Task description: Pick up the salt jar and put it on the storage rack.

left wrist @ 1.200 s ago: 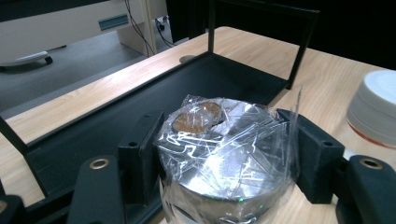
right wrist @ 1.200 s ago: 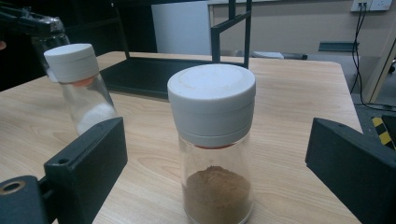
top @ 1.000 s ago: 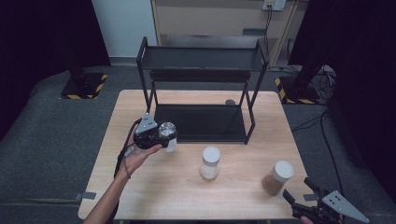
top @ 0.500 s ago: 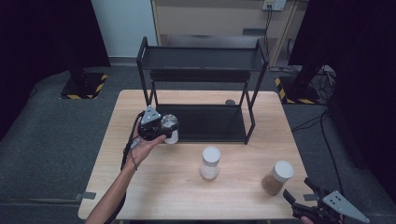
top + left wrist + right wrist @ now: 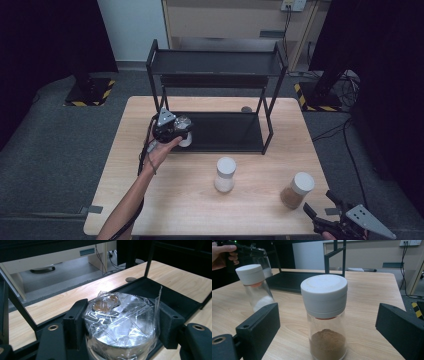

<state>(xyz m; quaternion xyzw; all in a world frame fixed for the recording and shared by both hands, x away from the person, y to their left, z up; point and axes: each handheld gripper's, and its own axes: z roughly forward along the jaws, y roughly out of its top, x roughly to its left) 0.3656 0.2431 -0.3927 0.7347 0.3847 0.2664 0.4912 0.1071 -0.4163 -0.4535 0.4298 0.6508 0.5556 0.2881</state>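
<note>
Wooden table [image 5: 165, 200] under the high view: my left gripper [image 5: 172, 129] carries a foil-topped jar [image 5: 184, 131] at the near left edge of the black rack [image 5: 215, 55], over its lower shelf [image 5: 230, 131]. I judge one jar nearly shelved and two left on the table: a white-filled jar [image 5: 225, 174] and a brown-powder jar [image 5: 297, 190].

Left gripper view: jaws clamped on the jar's wrapped top, bottom shelf just beyond.

Right gripper view: my right gripper [image 5: 327, 340] stands wide open, the brown-powder jar between the jaws, untouched. Three jars, one rack.
</note>
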